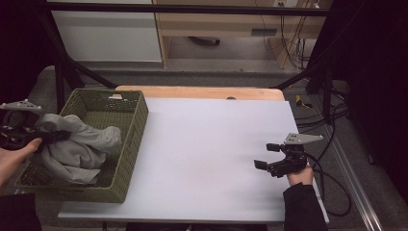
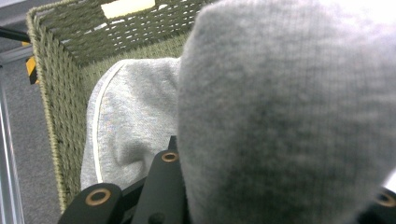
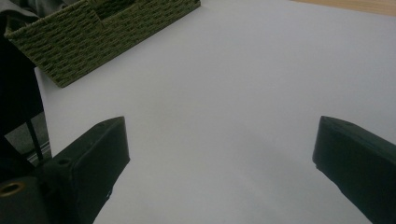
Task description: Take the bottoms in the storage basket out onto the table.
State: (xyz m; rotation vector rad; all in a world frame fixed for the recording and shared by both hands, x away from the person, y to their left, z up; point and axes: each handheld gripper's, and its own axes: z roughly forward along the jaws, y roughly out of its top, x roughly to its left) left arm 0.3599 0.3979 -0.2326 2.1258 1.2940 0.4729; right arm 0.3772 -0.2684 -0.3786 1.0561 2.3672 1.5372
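**Grey garment gripped at the basket, right side waiting**

You had the left gripper clenched on a bunch of the grey garment, at the basket's left rim. The fabric bulged up over the jaws in the left gripper view, so the hold looked deep rather than a pinch on an edge; that suits lifting a soft, heavy thing that would otherwise slip. Most of the garment lay slumped inside the basket, with one fold draped toward its right wall and a white-trimmed edge lower down against the woven side.

Your left hand came in low beside the basket's near left corner, wrist roughly level, the gripper pointing across the basket.

Your right gripper was released, jaws spread wide with nothing between them, hovering over the bare table well to the right of the basket. Your right hand held it angled back toward the basket, likely kept there to take the garment once it cleared the rim.
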